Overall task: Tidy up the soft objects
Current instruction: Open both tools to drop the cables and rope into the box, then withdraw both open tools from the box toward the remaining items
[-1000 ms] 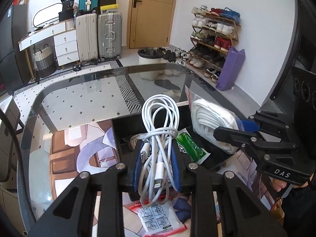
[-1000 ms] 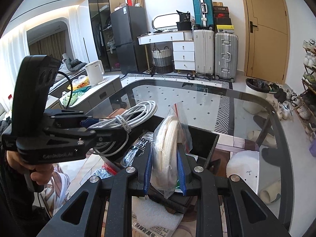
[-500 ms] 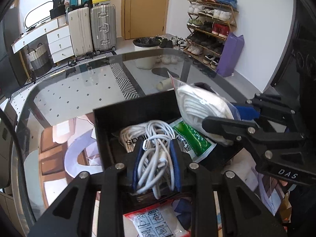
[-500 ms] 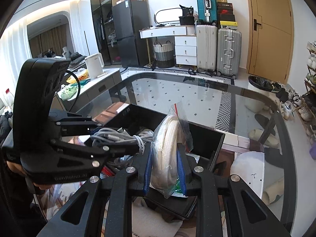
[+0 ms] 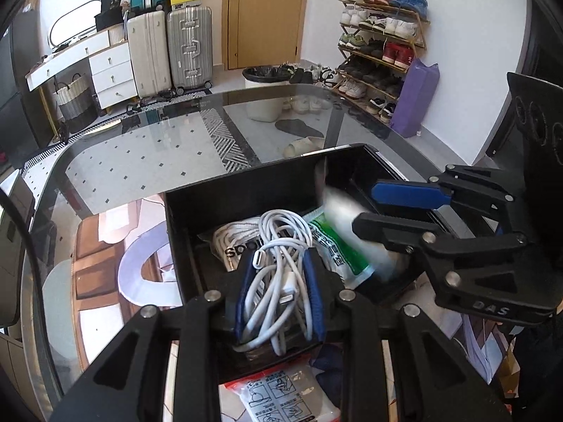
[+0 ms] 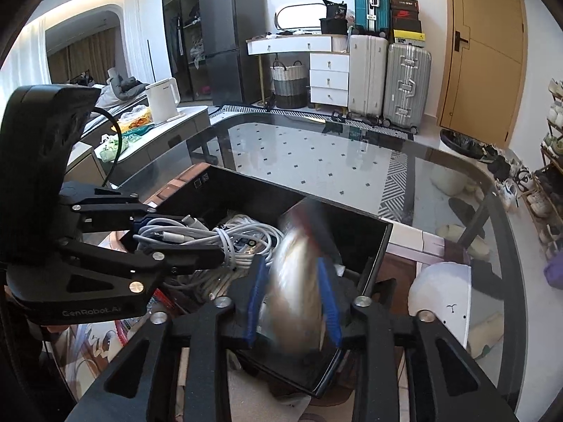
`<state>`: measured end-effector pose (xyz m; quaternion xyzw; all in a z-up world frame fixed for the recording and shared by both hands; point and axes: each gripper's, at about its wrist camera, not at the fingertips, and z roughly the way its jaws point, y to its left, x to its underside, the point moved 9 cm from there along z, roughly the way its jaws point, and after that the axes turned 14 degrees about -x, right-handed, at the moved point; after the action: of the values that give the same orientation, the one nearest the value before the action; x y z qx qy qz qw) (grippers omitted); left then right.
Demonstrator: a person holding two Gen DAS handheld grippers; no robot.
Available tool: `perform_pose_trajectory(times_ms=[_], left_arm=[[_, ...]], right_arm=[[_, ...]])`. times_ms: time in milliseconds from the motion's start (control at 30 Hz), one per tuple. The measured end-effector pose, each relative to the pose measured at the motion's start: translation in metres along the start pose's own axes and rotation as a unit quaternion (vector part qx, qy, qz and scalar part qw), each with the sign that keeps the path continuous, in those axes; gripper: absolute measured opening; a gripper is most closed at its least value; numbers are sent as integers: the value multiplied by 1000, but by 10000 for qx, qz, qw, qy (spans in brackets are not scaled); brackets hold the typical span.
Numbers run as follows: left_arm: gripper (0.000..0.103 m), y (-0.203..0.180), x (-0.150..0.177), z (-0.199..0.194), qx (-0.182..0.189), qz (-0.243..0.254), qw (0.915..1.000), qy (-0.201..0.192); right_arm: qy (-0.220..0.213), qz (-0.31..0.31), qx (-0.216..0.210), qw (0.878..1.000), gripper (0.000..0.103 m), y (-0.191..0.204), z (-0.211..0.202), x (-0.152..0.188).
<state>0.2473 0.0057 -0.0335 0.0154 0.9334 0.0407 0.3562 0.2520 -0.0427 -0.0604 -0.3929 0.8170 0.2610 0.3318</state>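
Observation:
A black open box [image 5: 246, 190] [image 6: 383, 242] stands on the glass table. My left gripper [image 5: 279, 274] [image 6: 197, 239] is down in the box with its blue pads on both sides of a white cable bundle [image 5: 278, 281] [image 6: 197, 234]. My right gripper [image 6: 292, 281] [image 5: 373, 207] is open over the right half of the box. A clear bag of white rope [image 6: 297, 292] [image 5: 355, 235] shows as a blur between its pads, falling into the box. A green packet [image 5: 334, 249] and another white coil [image 5: 232, 235] lie inside.
A white printed packet [image 5: 281, 397] lies on the table in front of the box. The glass table [image 5: 147, 161] stretches beyond the box. Suitcases [image 5: 172, 52], a shoe rack [image 5: 380, 45] and a white bin [image 5: 264, 95] stand on the floor behind.
The left gripper lowered the cable bundle from above the box down into it. The right gripper opened over the box and the bag of rope dropped from its pads.

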Motion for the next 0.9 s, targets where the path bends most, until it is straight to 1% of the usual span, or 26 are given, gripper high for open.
perform_pose_trajectory(times_ms=[33,67,100,133,167,200,233,267,300,333,367,400,500,667,800,900], left_arm=[[35,-1,-1,-2,7,-5,10000,-37],[54,0,-1,-5,20,-16,9999,-98],[60,1,-2,-9,17,-39,9998,-171],[60,1,-4,-16,28,-64,9995,-304],[62,1,-5,-21,58,-56,9993,-369],[68,2,-6,-26,83,-48,9991,-425],[73,3,-7,-30,74,-57,9988,-478],[85,5,-7,-35,48,-83,9985,-545],[93,8,-7,-41,3,-113,9980,-625],[95,11,-7,-45,-34,-135,9975,-698],[100,13,-7,-49,-68,-154,9969,-774],[103,17,-6,-53,-110,-193,9964,-822],[103,28,-1,-60,-191,-345,9951,-904],[103,42,15,-64,-305,-522,9943,-883],[103,45,28,-64,-429,-602,9934,-873],[103,47,36,-63,-451,-656,9935,-816]], right_arm=[[-29,-33,-16,10000,49,2,-3,0],[-109,-79,-5,9999,56,4,-9,0],[-148,-102,11,9998,60,6,-13,-1],[-202,-124,49,9997,70,7,-19,0],[-297,-130,152,9994,77,9,-28,0],[-366,-119,237,9990,89,9,-32,0],[-468,-95,347,9983,97,8,-40,0],[-542,-57,410,9977,101,7,-46,1],[-564,-24,426,9975,102,6,-51,2],[-577,18,434,9974,102,6,-55,4],[-590,86,453,9972,102,4,-59,7],[-596,123,463,9971,102,3,-62,9],[-598,284,406,9970,102,3,-68,19],[-565,395,344,9970,102,10,-73,36],[-521,451,280,9972,102,14,-74,49],[-457,464,283,9975,102,17,-73,56]])
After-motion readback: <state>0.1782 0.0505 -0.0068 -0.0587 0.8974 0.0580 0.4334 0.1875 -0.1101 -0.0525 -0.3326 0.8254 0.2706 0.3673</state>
